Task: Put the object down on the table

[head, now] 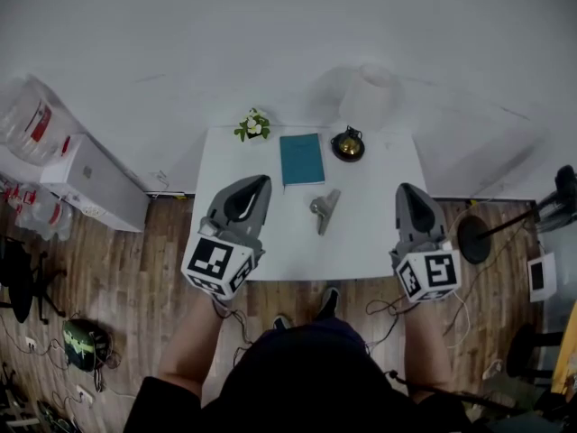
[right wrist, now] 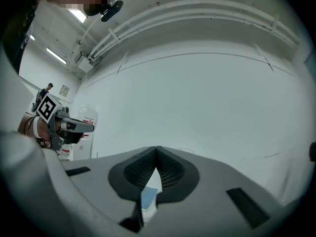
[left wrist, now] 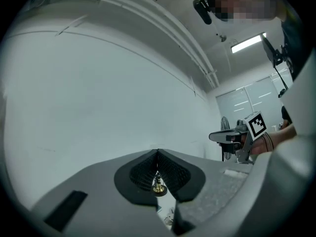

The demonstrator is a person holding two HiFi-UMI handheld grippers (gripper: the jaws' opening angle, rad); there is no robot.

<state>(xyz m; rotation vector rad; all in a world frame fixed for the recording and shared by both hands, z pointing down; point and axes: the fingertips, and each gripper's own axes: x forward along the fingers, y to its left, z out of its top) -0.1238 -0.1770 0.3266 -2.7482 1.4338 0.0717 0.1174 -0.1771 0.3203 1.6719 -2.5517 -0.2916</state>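
On the white table [head: 361, 246] a grey metal object [head: 325, 209] lies near the middle, apart from both grippers. My left gripper [head: 260, 181] hovers over the table's left part, its jaws shut tip to tip with nothing in them [left wrist: 158, 152]. Through the gap below its tips a small brass bell [left wrist: 158, 185] shows. My right gripper [head: 407, 188] hangs over the table's right edge, also shut and empty [right wrist: 156, 148]. Under its tips a corner of the teal book [right wrist: 148, 197] is visible.
At the table's far edge stand a small potted plant [head: 253, 125], the teal book [head: 301, 159] and the brass bell on a dark base [head: 348, 144]. A white box [head: 95, 183] and water bottles [head: 32, 120] sit on the floor left. A round-footed stand [head: 473, 239] is right.
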